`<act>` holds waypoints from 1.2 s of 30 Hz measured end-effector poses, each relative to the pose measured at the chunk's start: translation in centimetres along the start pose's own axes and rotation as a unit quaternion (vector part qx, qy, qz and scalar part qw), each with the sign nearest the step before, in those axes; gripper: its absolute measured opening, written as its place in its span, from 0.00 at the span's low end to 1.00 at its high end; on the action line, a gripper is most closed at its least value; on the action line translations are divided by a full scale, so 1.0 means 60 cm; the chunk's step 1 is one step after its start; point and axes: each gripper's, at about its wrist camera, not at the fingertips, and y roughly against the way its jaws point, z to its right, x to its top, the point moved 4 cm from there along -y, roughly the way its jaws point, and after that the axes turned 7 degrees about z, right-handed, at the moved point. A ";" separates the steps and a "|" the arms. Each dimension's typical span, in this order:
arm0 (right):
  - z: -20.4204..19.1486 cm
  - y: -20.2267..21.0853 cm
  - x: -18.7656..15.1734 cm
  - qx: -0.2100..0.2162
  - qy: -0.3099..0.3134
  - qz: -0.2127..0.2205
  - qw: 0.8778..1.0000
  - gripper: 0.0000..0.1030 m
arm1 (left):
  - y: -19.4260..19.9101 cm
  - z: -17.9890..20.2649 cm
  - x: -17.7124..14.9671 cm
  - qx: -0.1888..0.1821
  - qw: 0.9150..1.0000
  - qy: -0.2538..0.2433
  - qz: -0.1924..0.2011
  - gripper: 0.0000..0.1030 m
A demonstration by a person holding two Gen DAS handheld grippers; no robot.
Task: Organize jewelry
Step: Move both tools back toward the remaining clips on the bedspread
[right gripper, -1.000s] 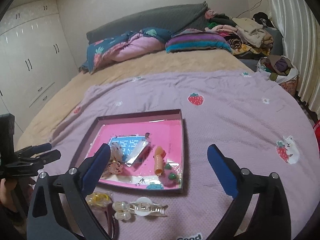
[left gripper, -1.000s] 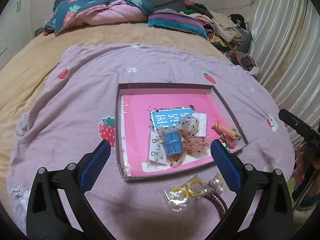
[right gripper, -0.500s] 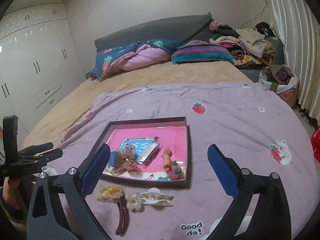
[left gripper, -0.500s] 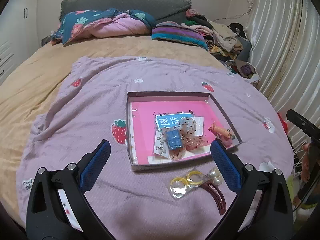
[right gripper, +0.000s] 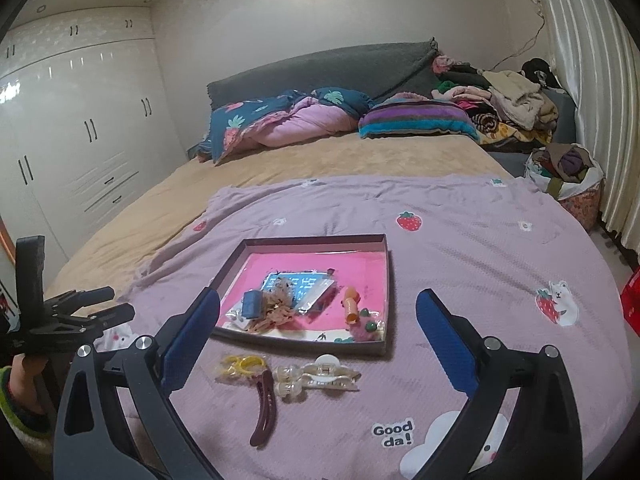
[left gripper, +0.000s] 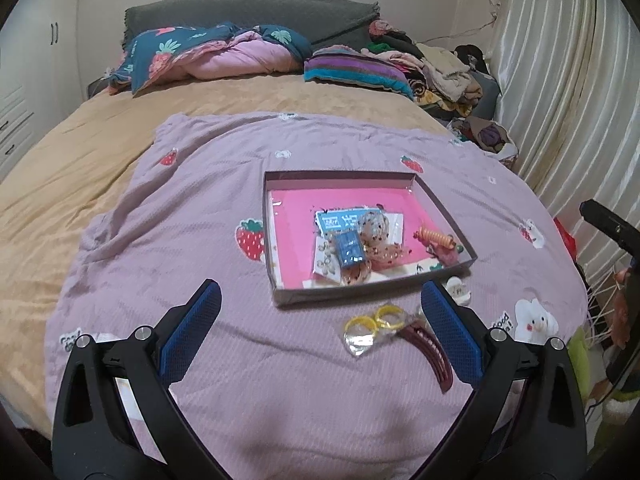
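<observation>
Jewelry lies partly in a shallow box point(left gripper: 276, 240) with a pink floor, set on a lilac blanket point(left gripper: 200, 208) spread over the bed point(left gripper: 80, 148). Inside the box sit a blue card point(left gripper: 340, 220), a small blue block point(left gripper: 350, 250), a speckled bow point(left gripper: 378, 240), an orange spiral hair tie point(right gripper: 351, 308) and a pink fuzzy piece point(right gripper: 366, 331). Just in front of the box, on the blanket, lie a clear packet with yellow rings point(right gripper: 240, 366), a dark red hair clip point(right gripper: 265, 408) and a pearly white claw clip point(right gripper: 320, 374), close together. The left gripper point(left gripper: 320, 340) hangs above the blanket near the packet, its blue-padded jaws spread wide and holding nothing. The right gripper point(right gripper: 318, 342) is likewise spread wide and empty above the loose pieces.
</observation>
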 end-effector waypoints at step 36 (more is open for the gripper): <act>0.044 0.005 -0.151 -0.024 0.020 -0.088 0.996 0.95 | -0.067 0.129 -0.165 -0.098 0.988 -0.035 -0.111 0.87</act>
